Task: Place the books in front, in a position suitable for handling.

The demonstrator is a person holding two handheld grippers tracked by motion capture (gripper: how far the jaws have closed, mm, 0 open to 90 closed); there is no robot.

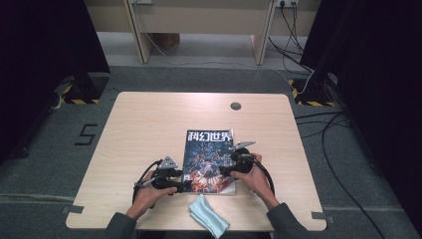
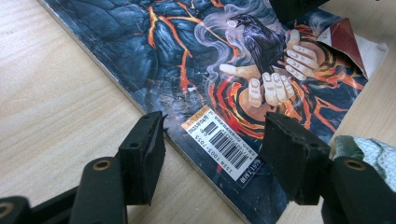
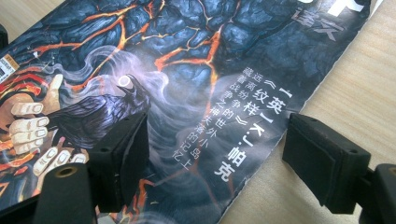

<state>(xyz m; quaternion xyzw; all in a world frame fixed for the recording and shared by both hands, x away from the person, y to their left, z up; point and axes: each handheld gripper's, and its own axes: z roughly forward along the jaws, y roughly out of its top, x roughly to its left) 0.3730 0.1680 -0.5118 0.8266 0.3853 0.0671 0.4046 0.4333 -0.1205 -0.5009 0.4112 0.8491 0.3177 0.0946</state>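
Glossy and dark, veined with orange lava, the magazine (image 1: 209, 162) lies closed and face up on the pale wooden table (image 1: 149, 119), near the person's edge, with a light blue cloth (image 1: 209, 215) just beside its near edge. The left gripper (image 1: 180, 185) sits at the magazine's near left corner, its jaws apart and straddling the spine edge, one over bare wood and the other over the cover by the barcode label (image 2: 223, 146); neither jaw has closed on anything. The right gripper (image 1: 226, 169) is at the magazine's right side, jaws likewise wide apart, one above the printed cover and the other above the table past the free edge of the pages. In the left gripper view the far bottom corner of the cover (image 2: 348, 39) is curled up, showing a page beneath. As I judge it, the work is opening or lifting the magazine, and it has barely begun: both grippers are placed at the edges, but no grasp is made, the cover remains shut, and pinching an edge and turning it over is all left to do.
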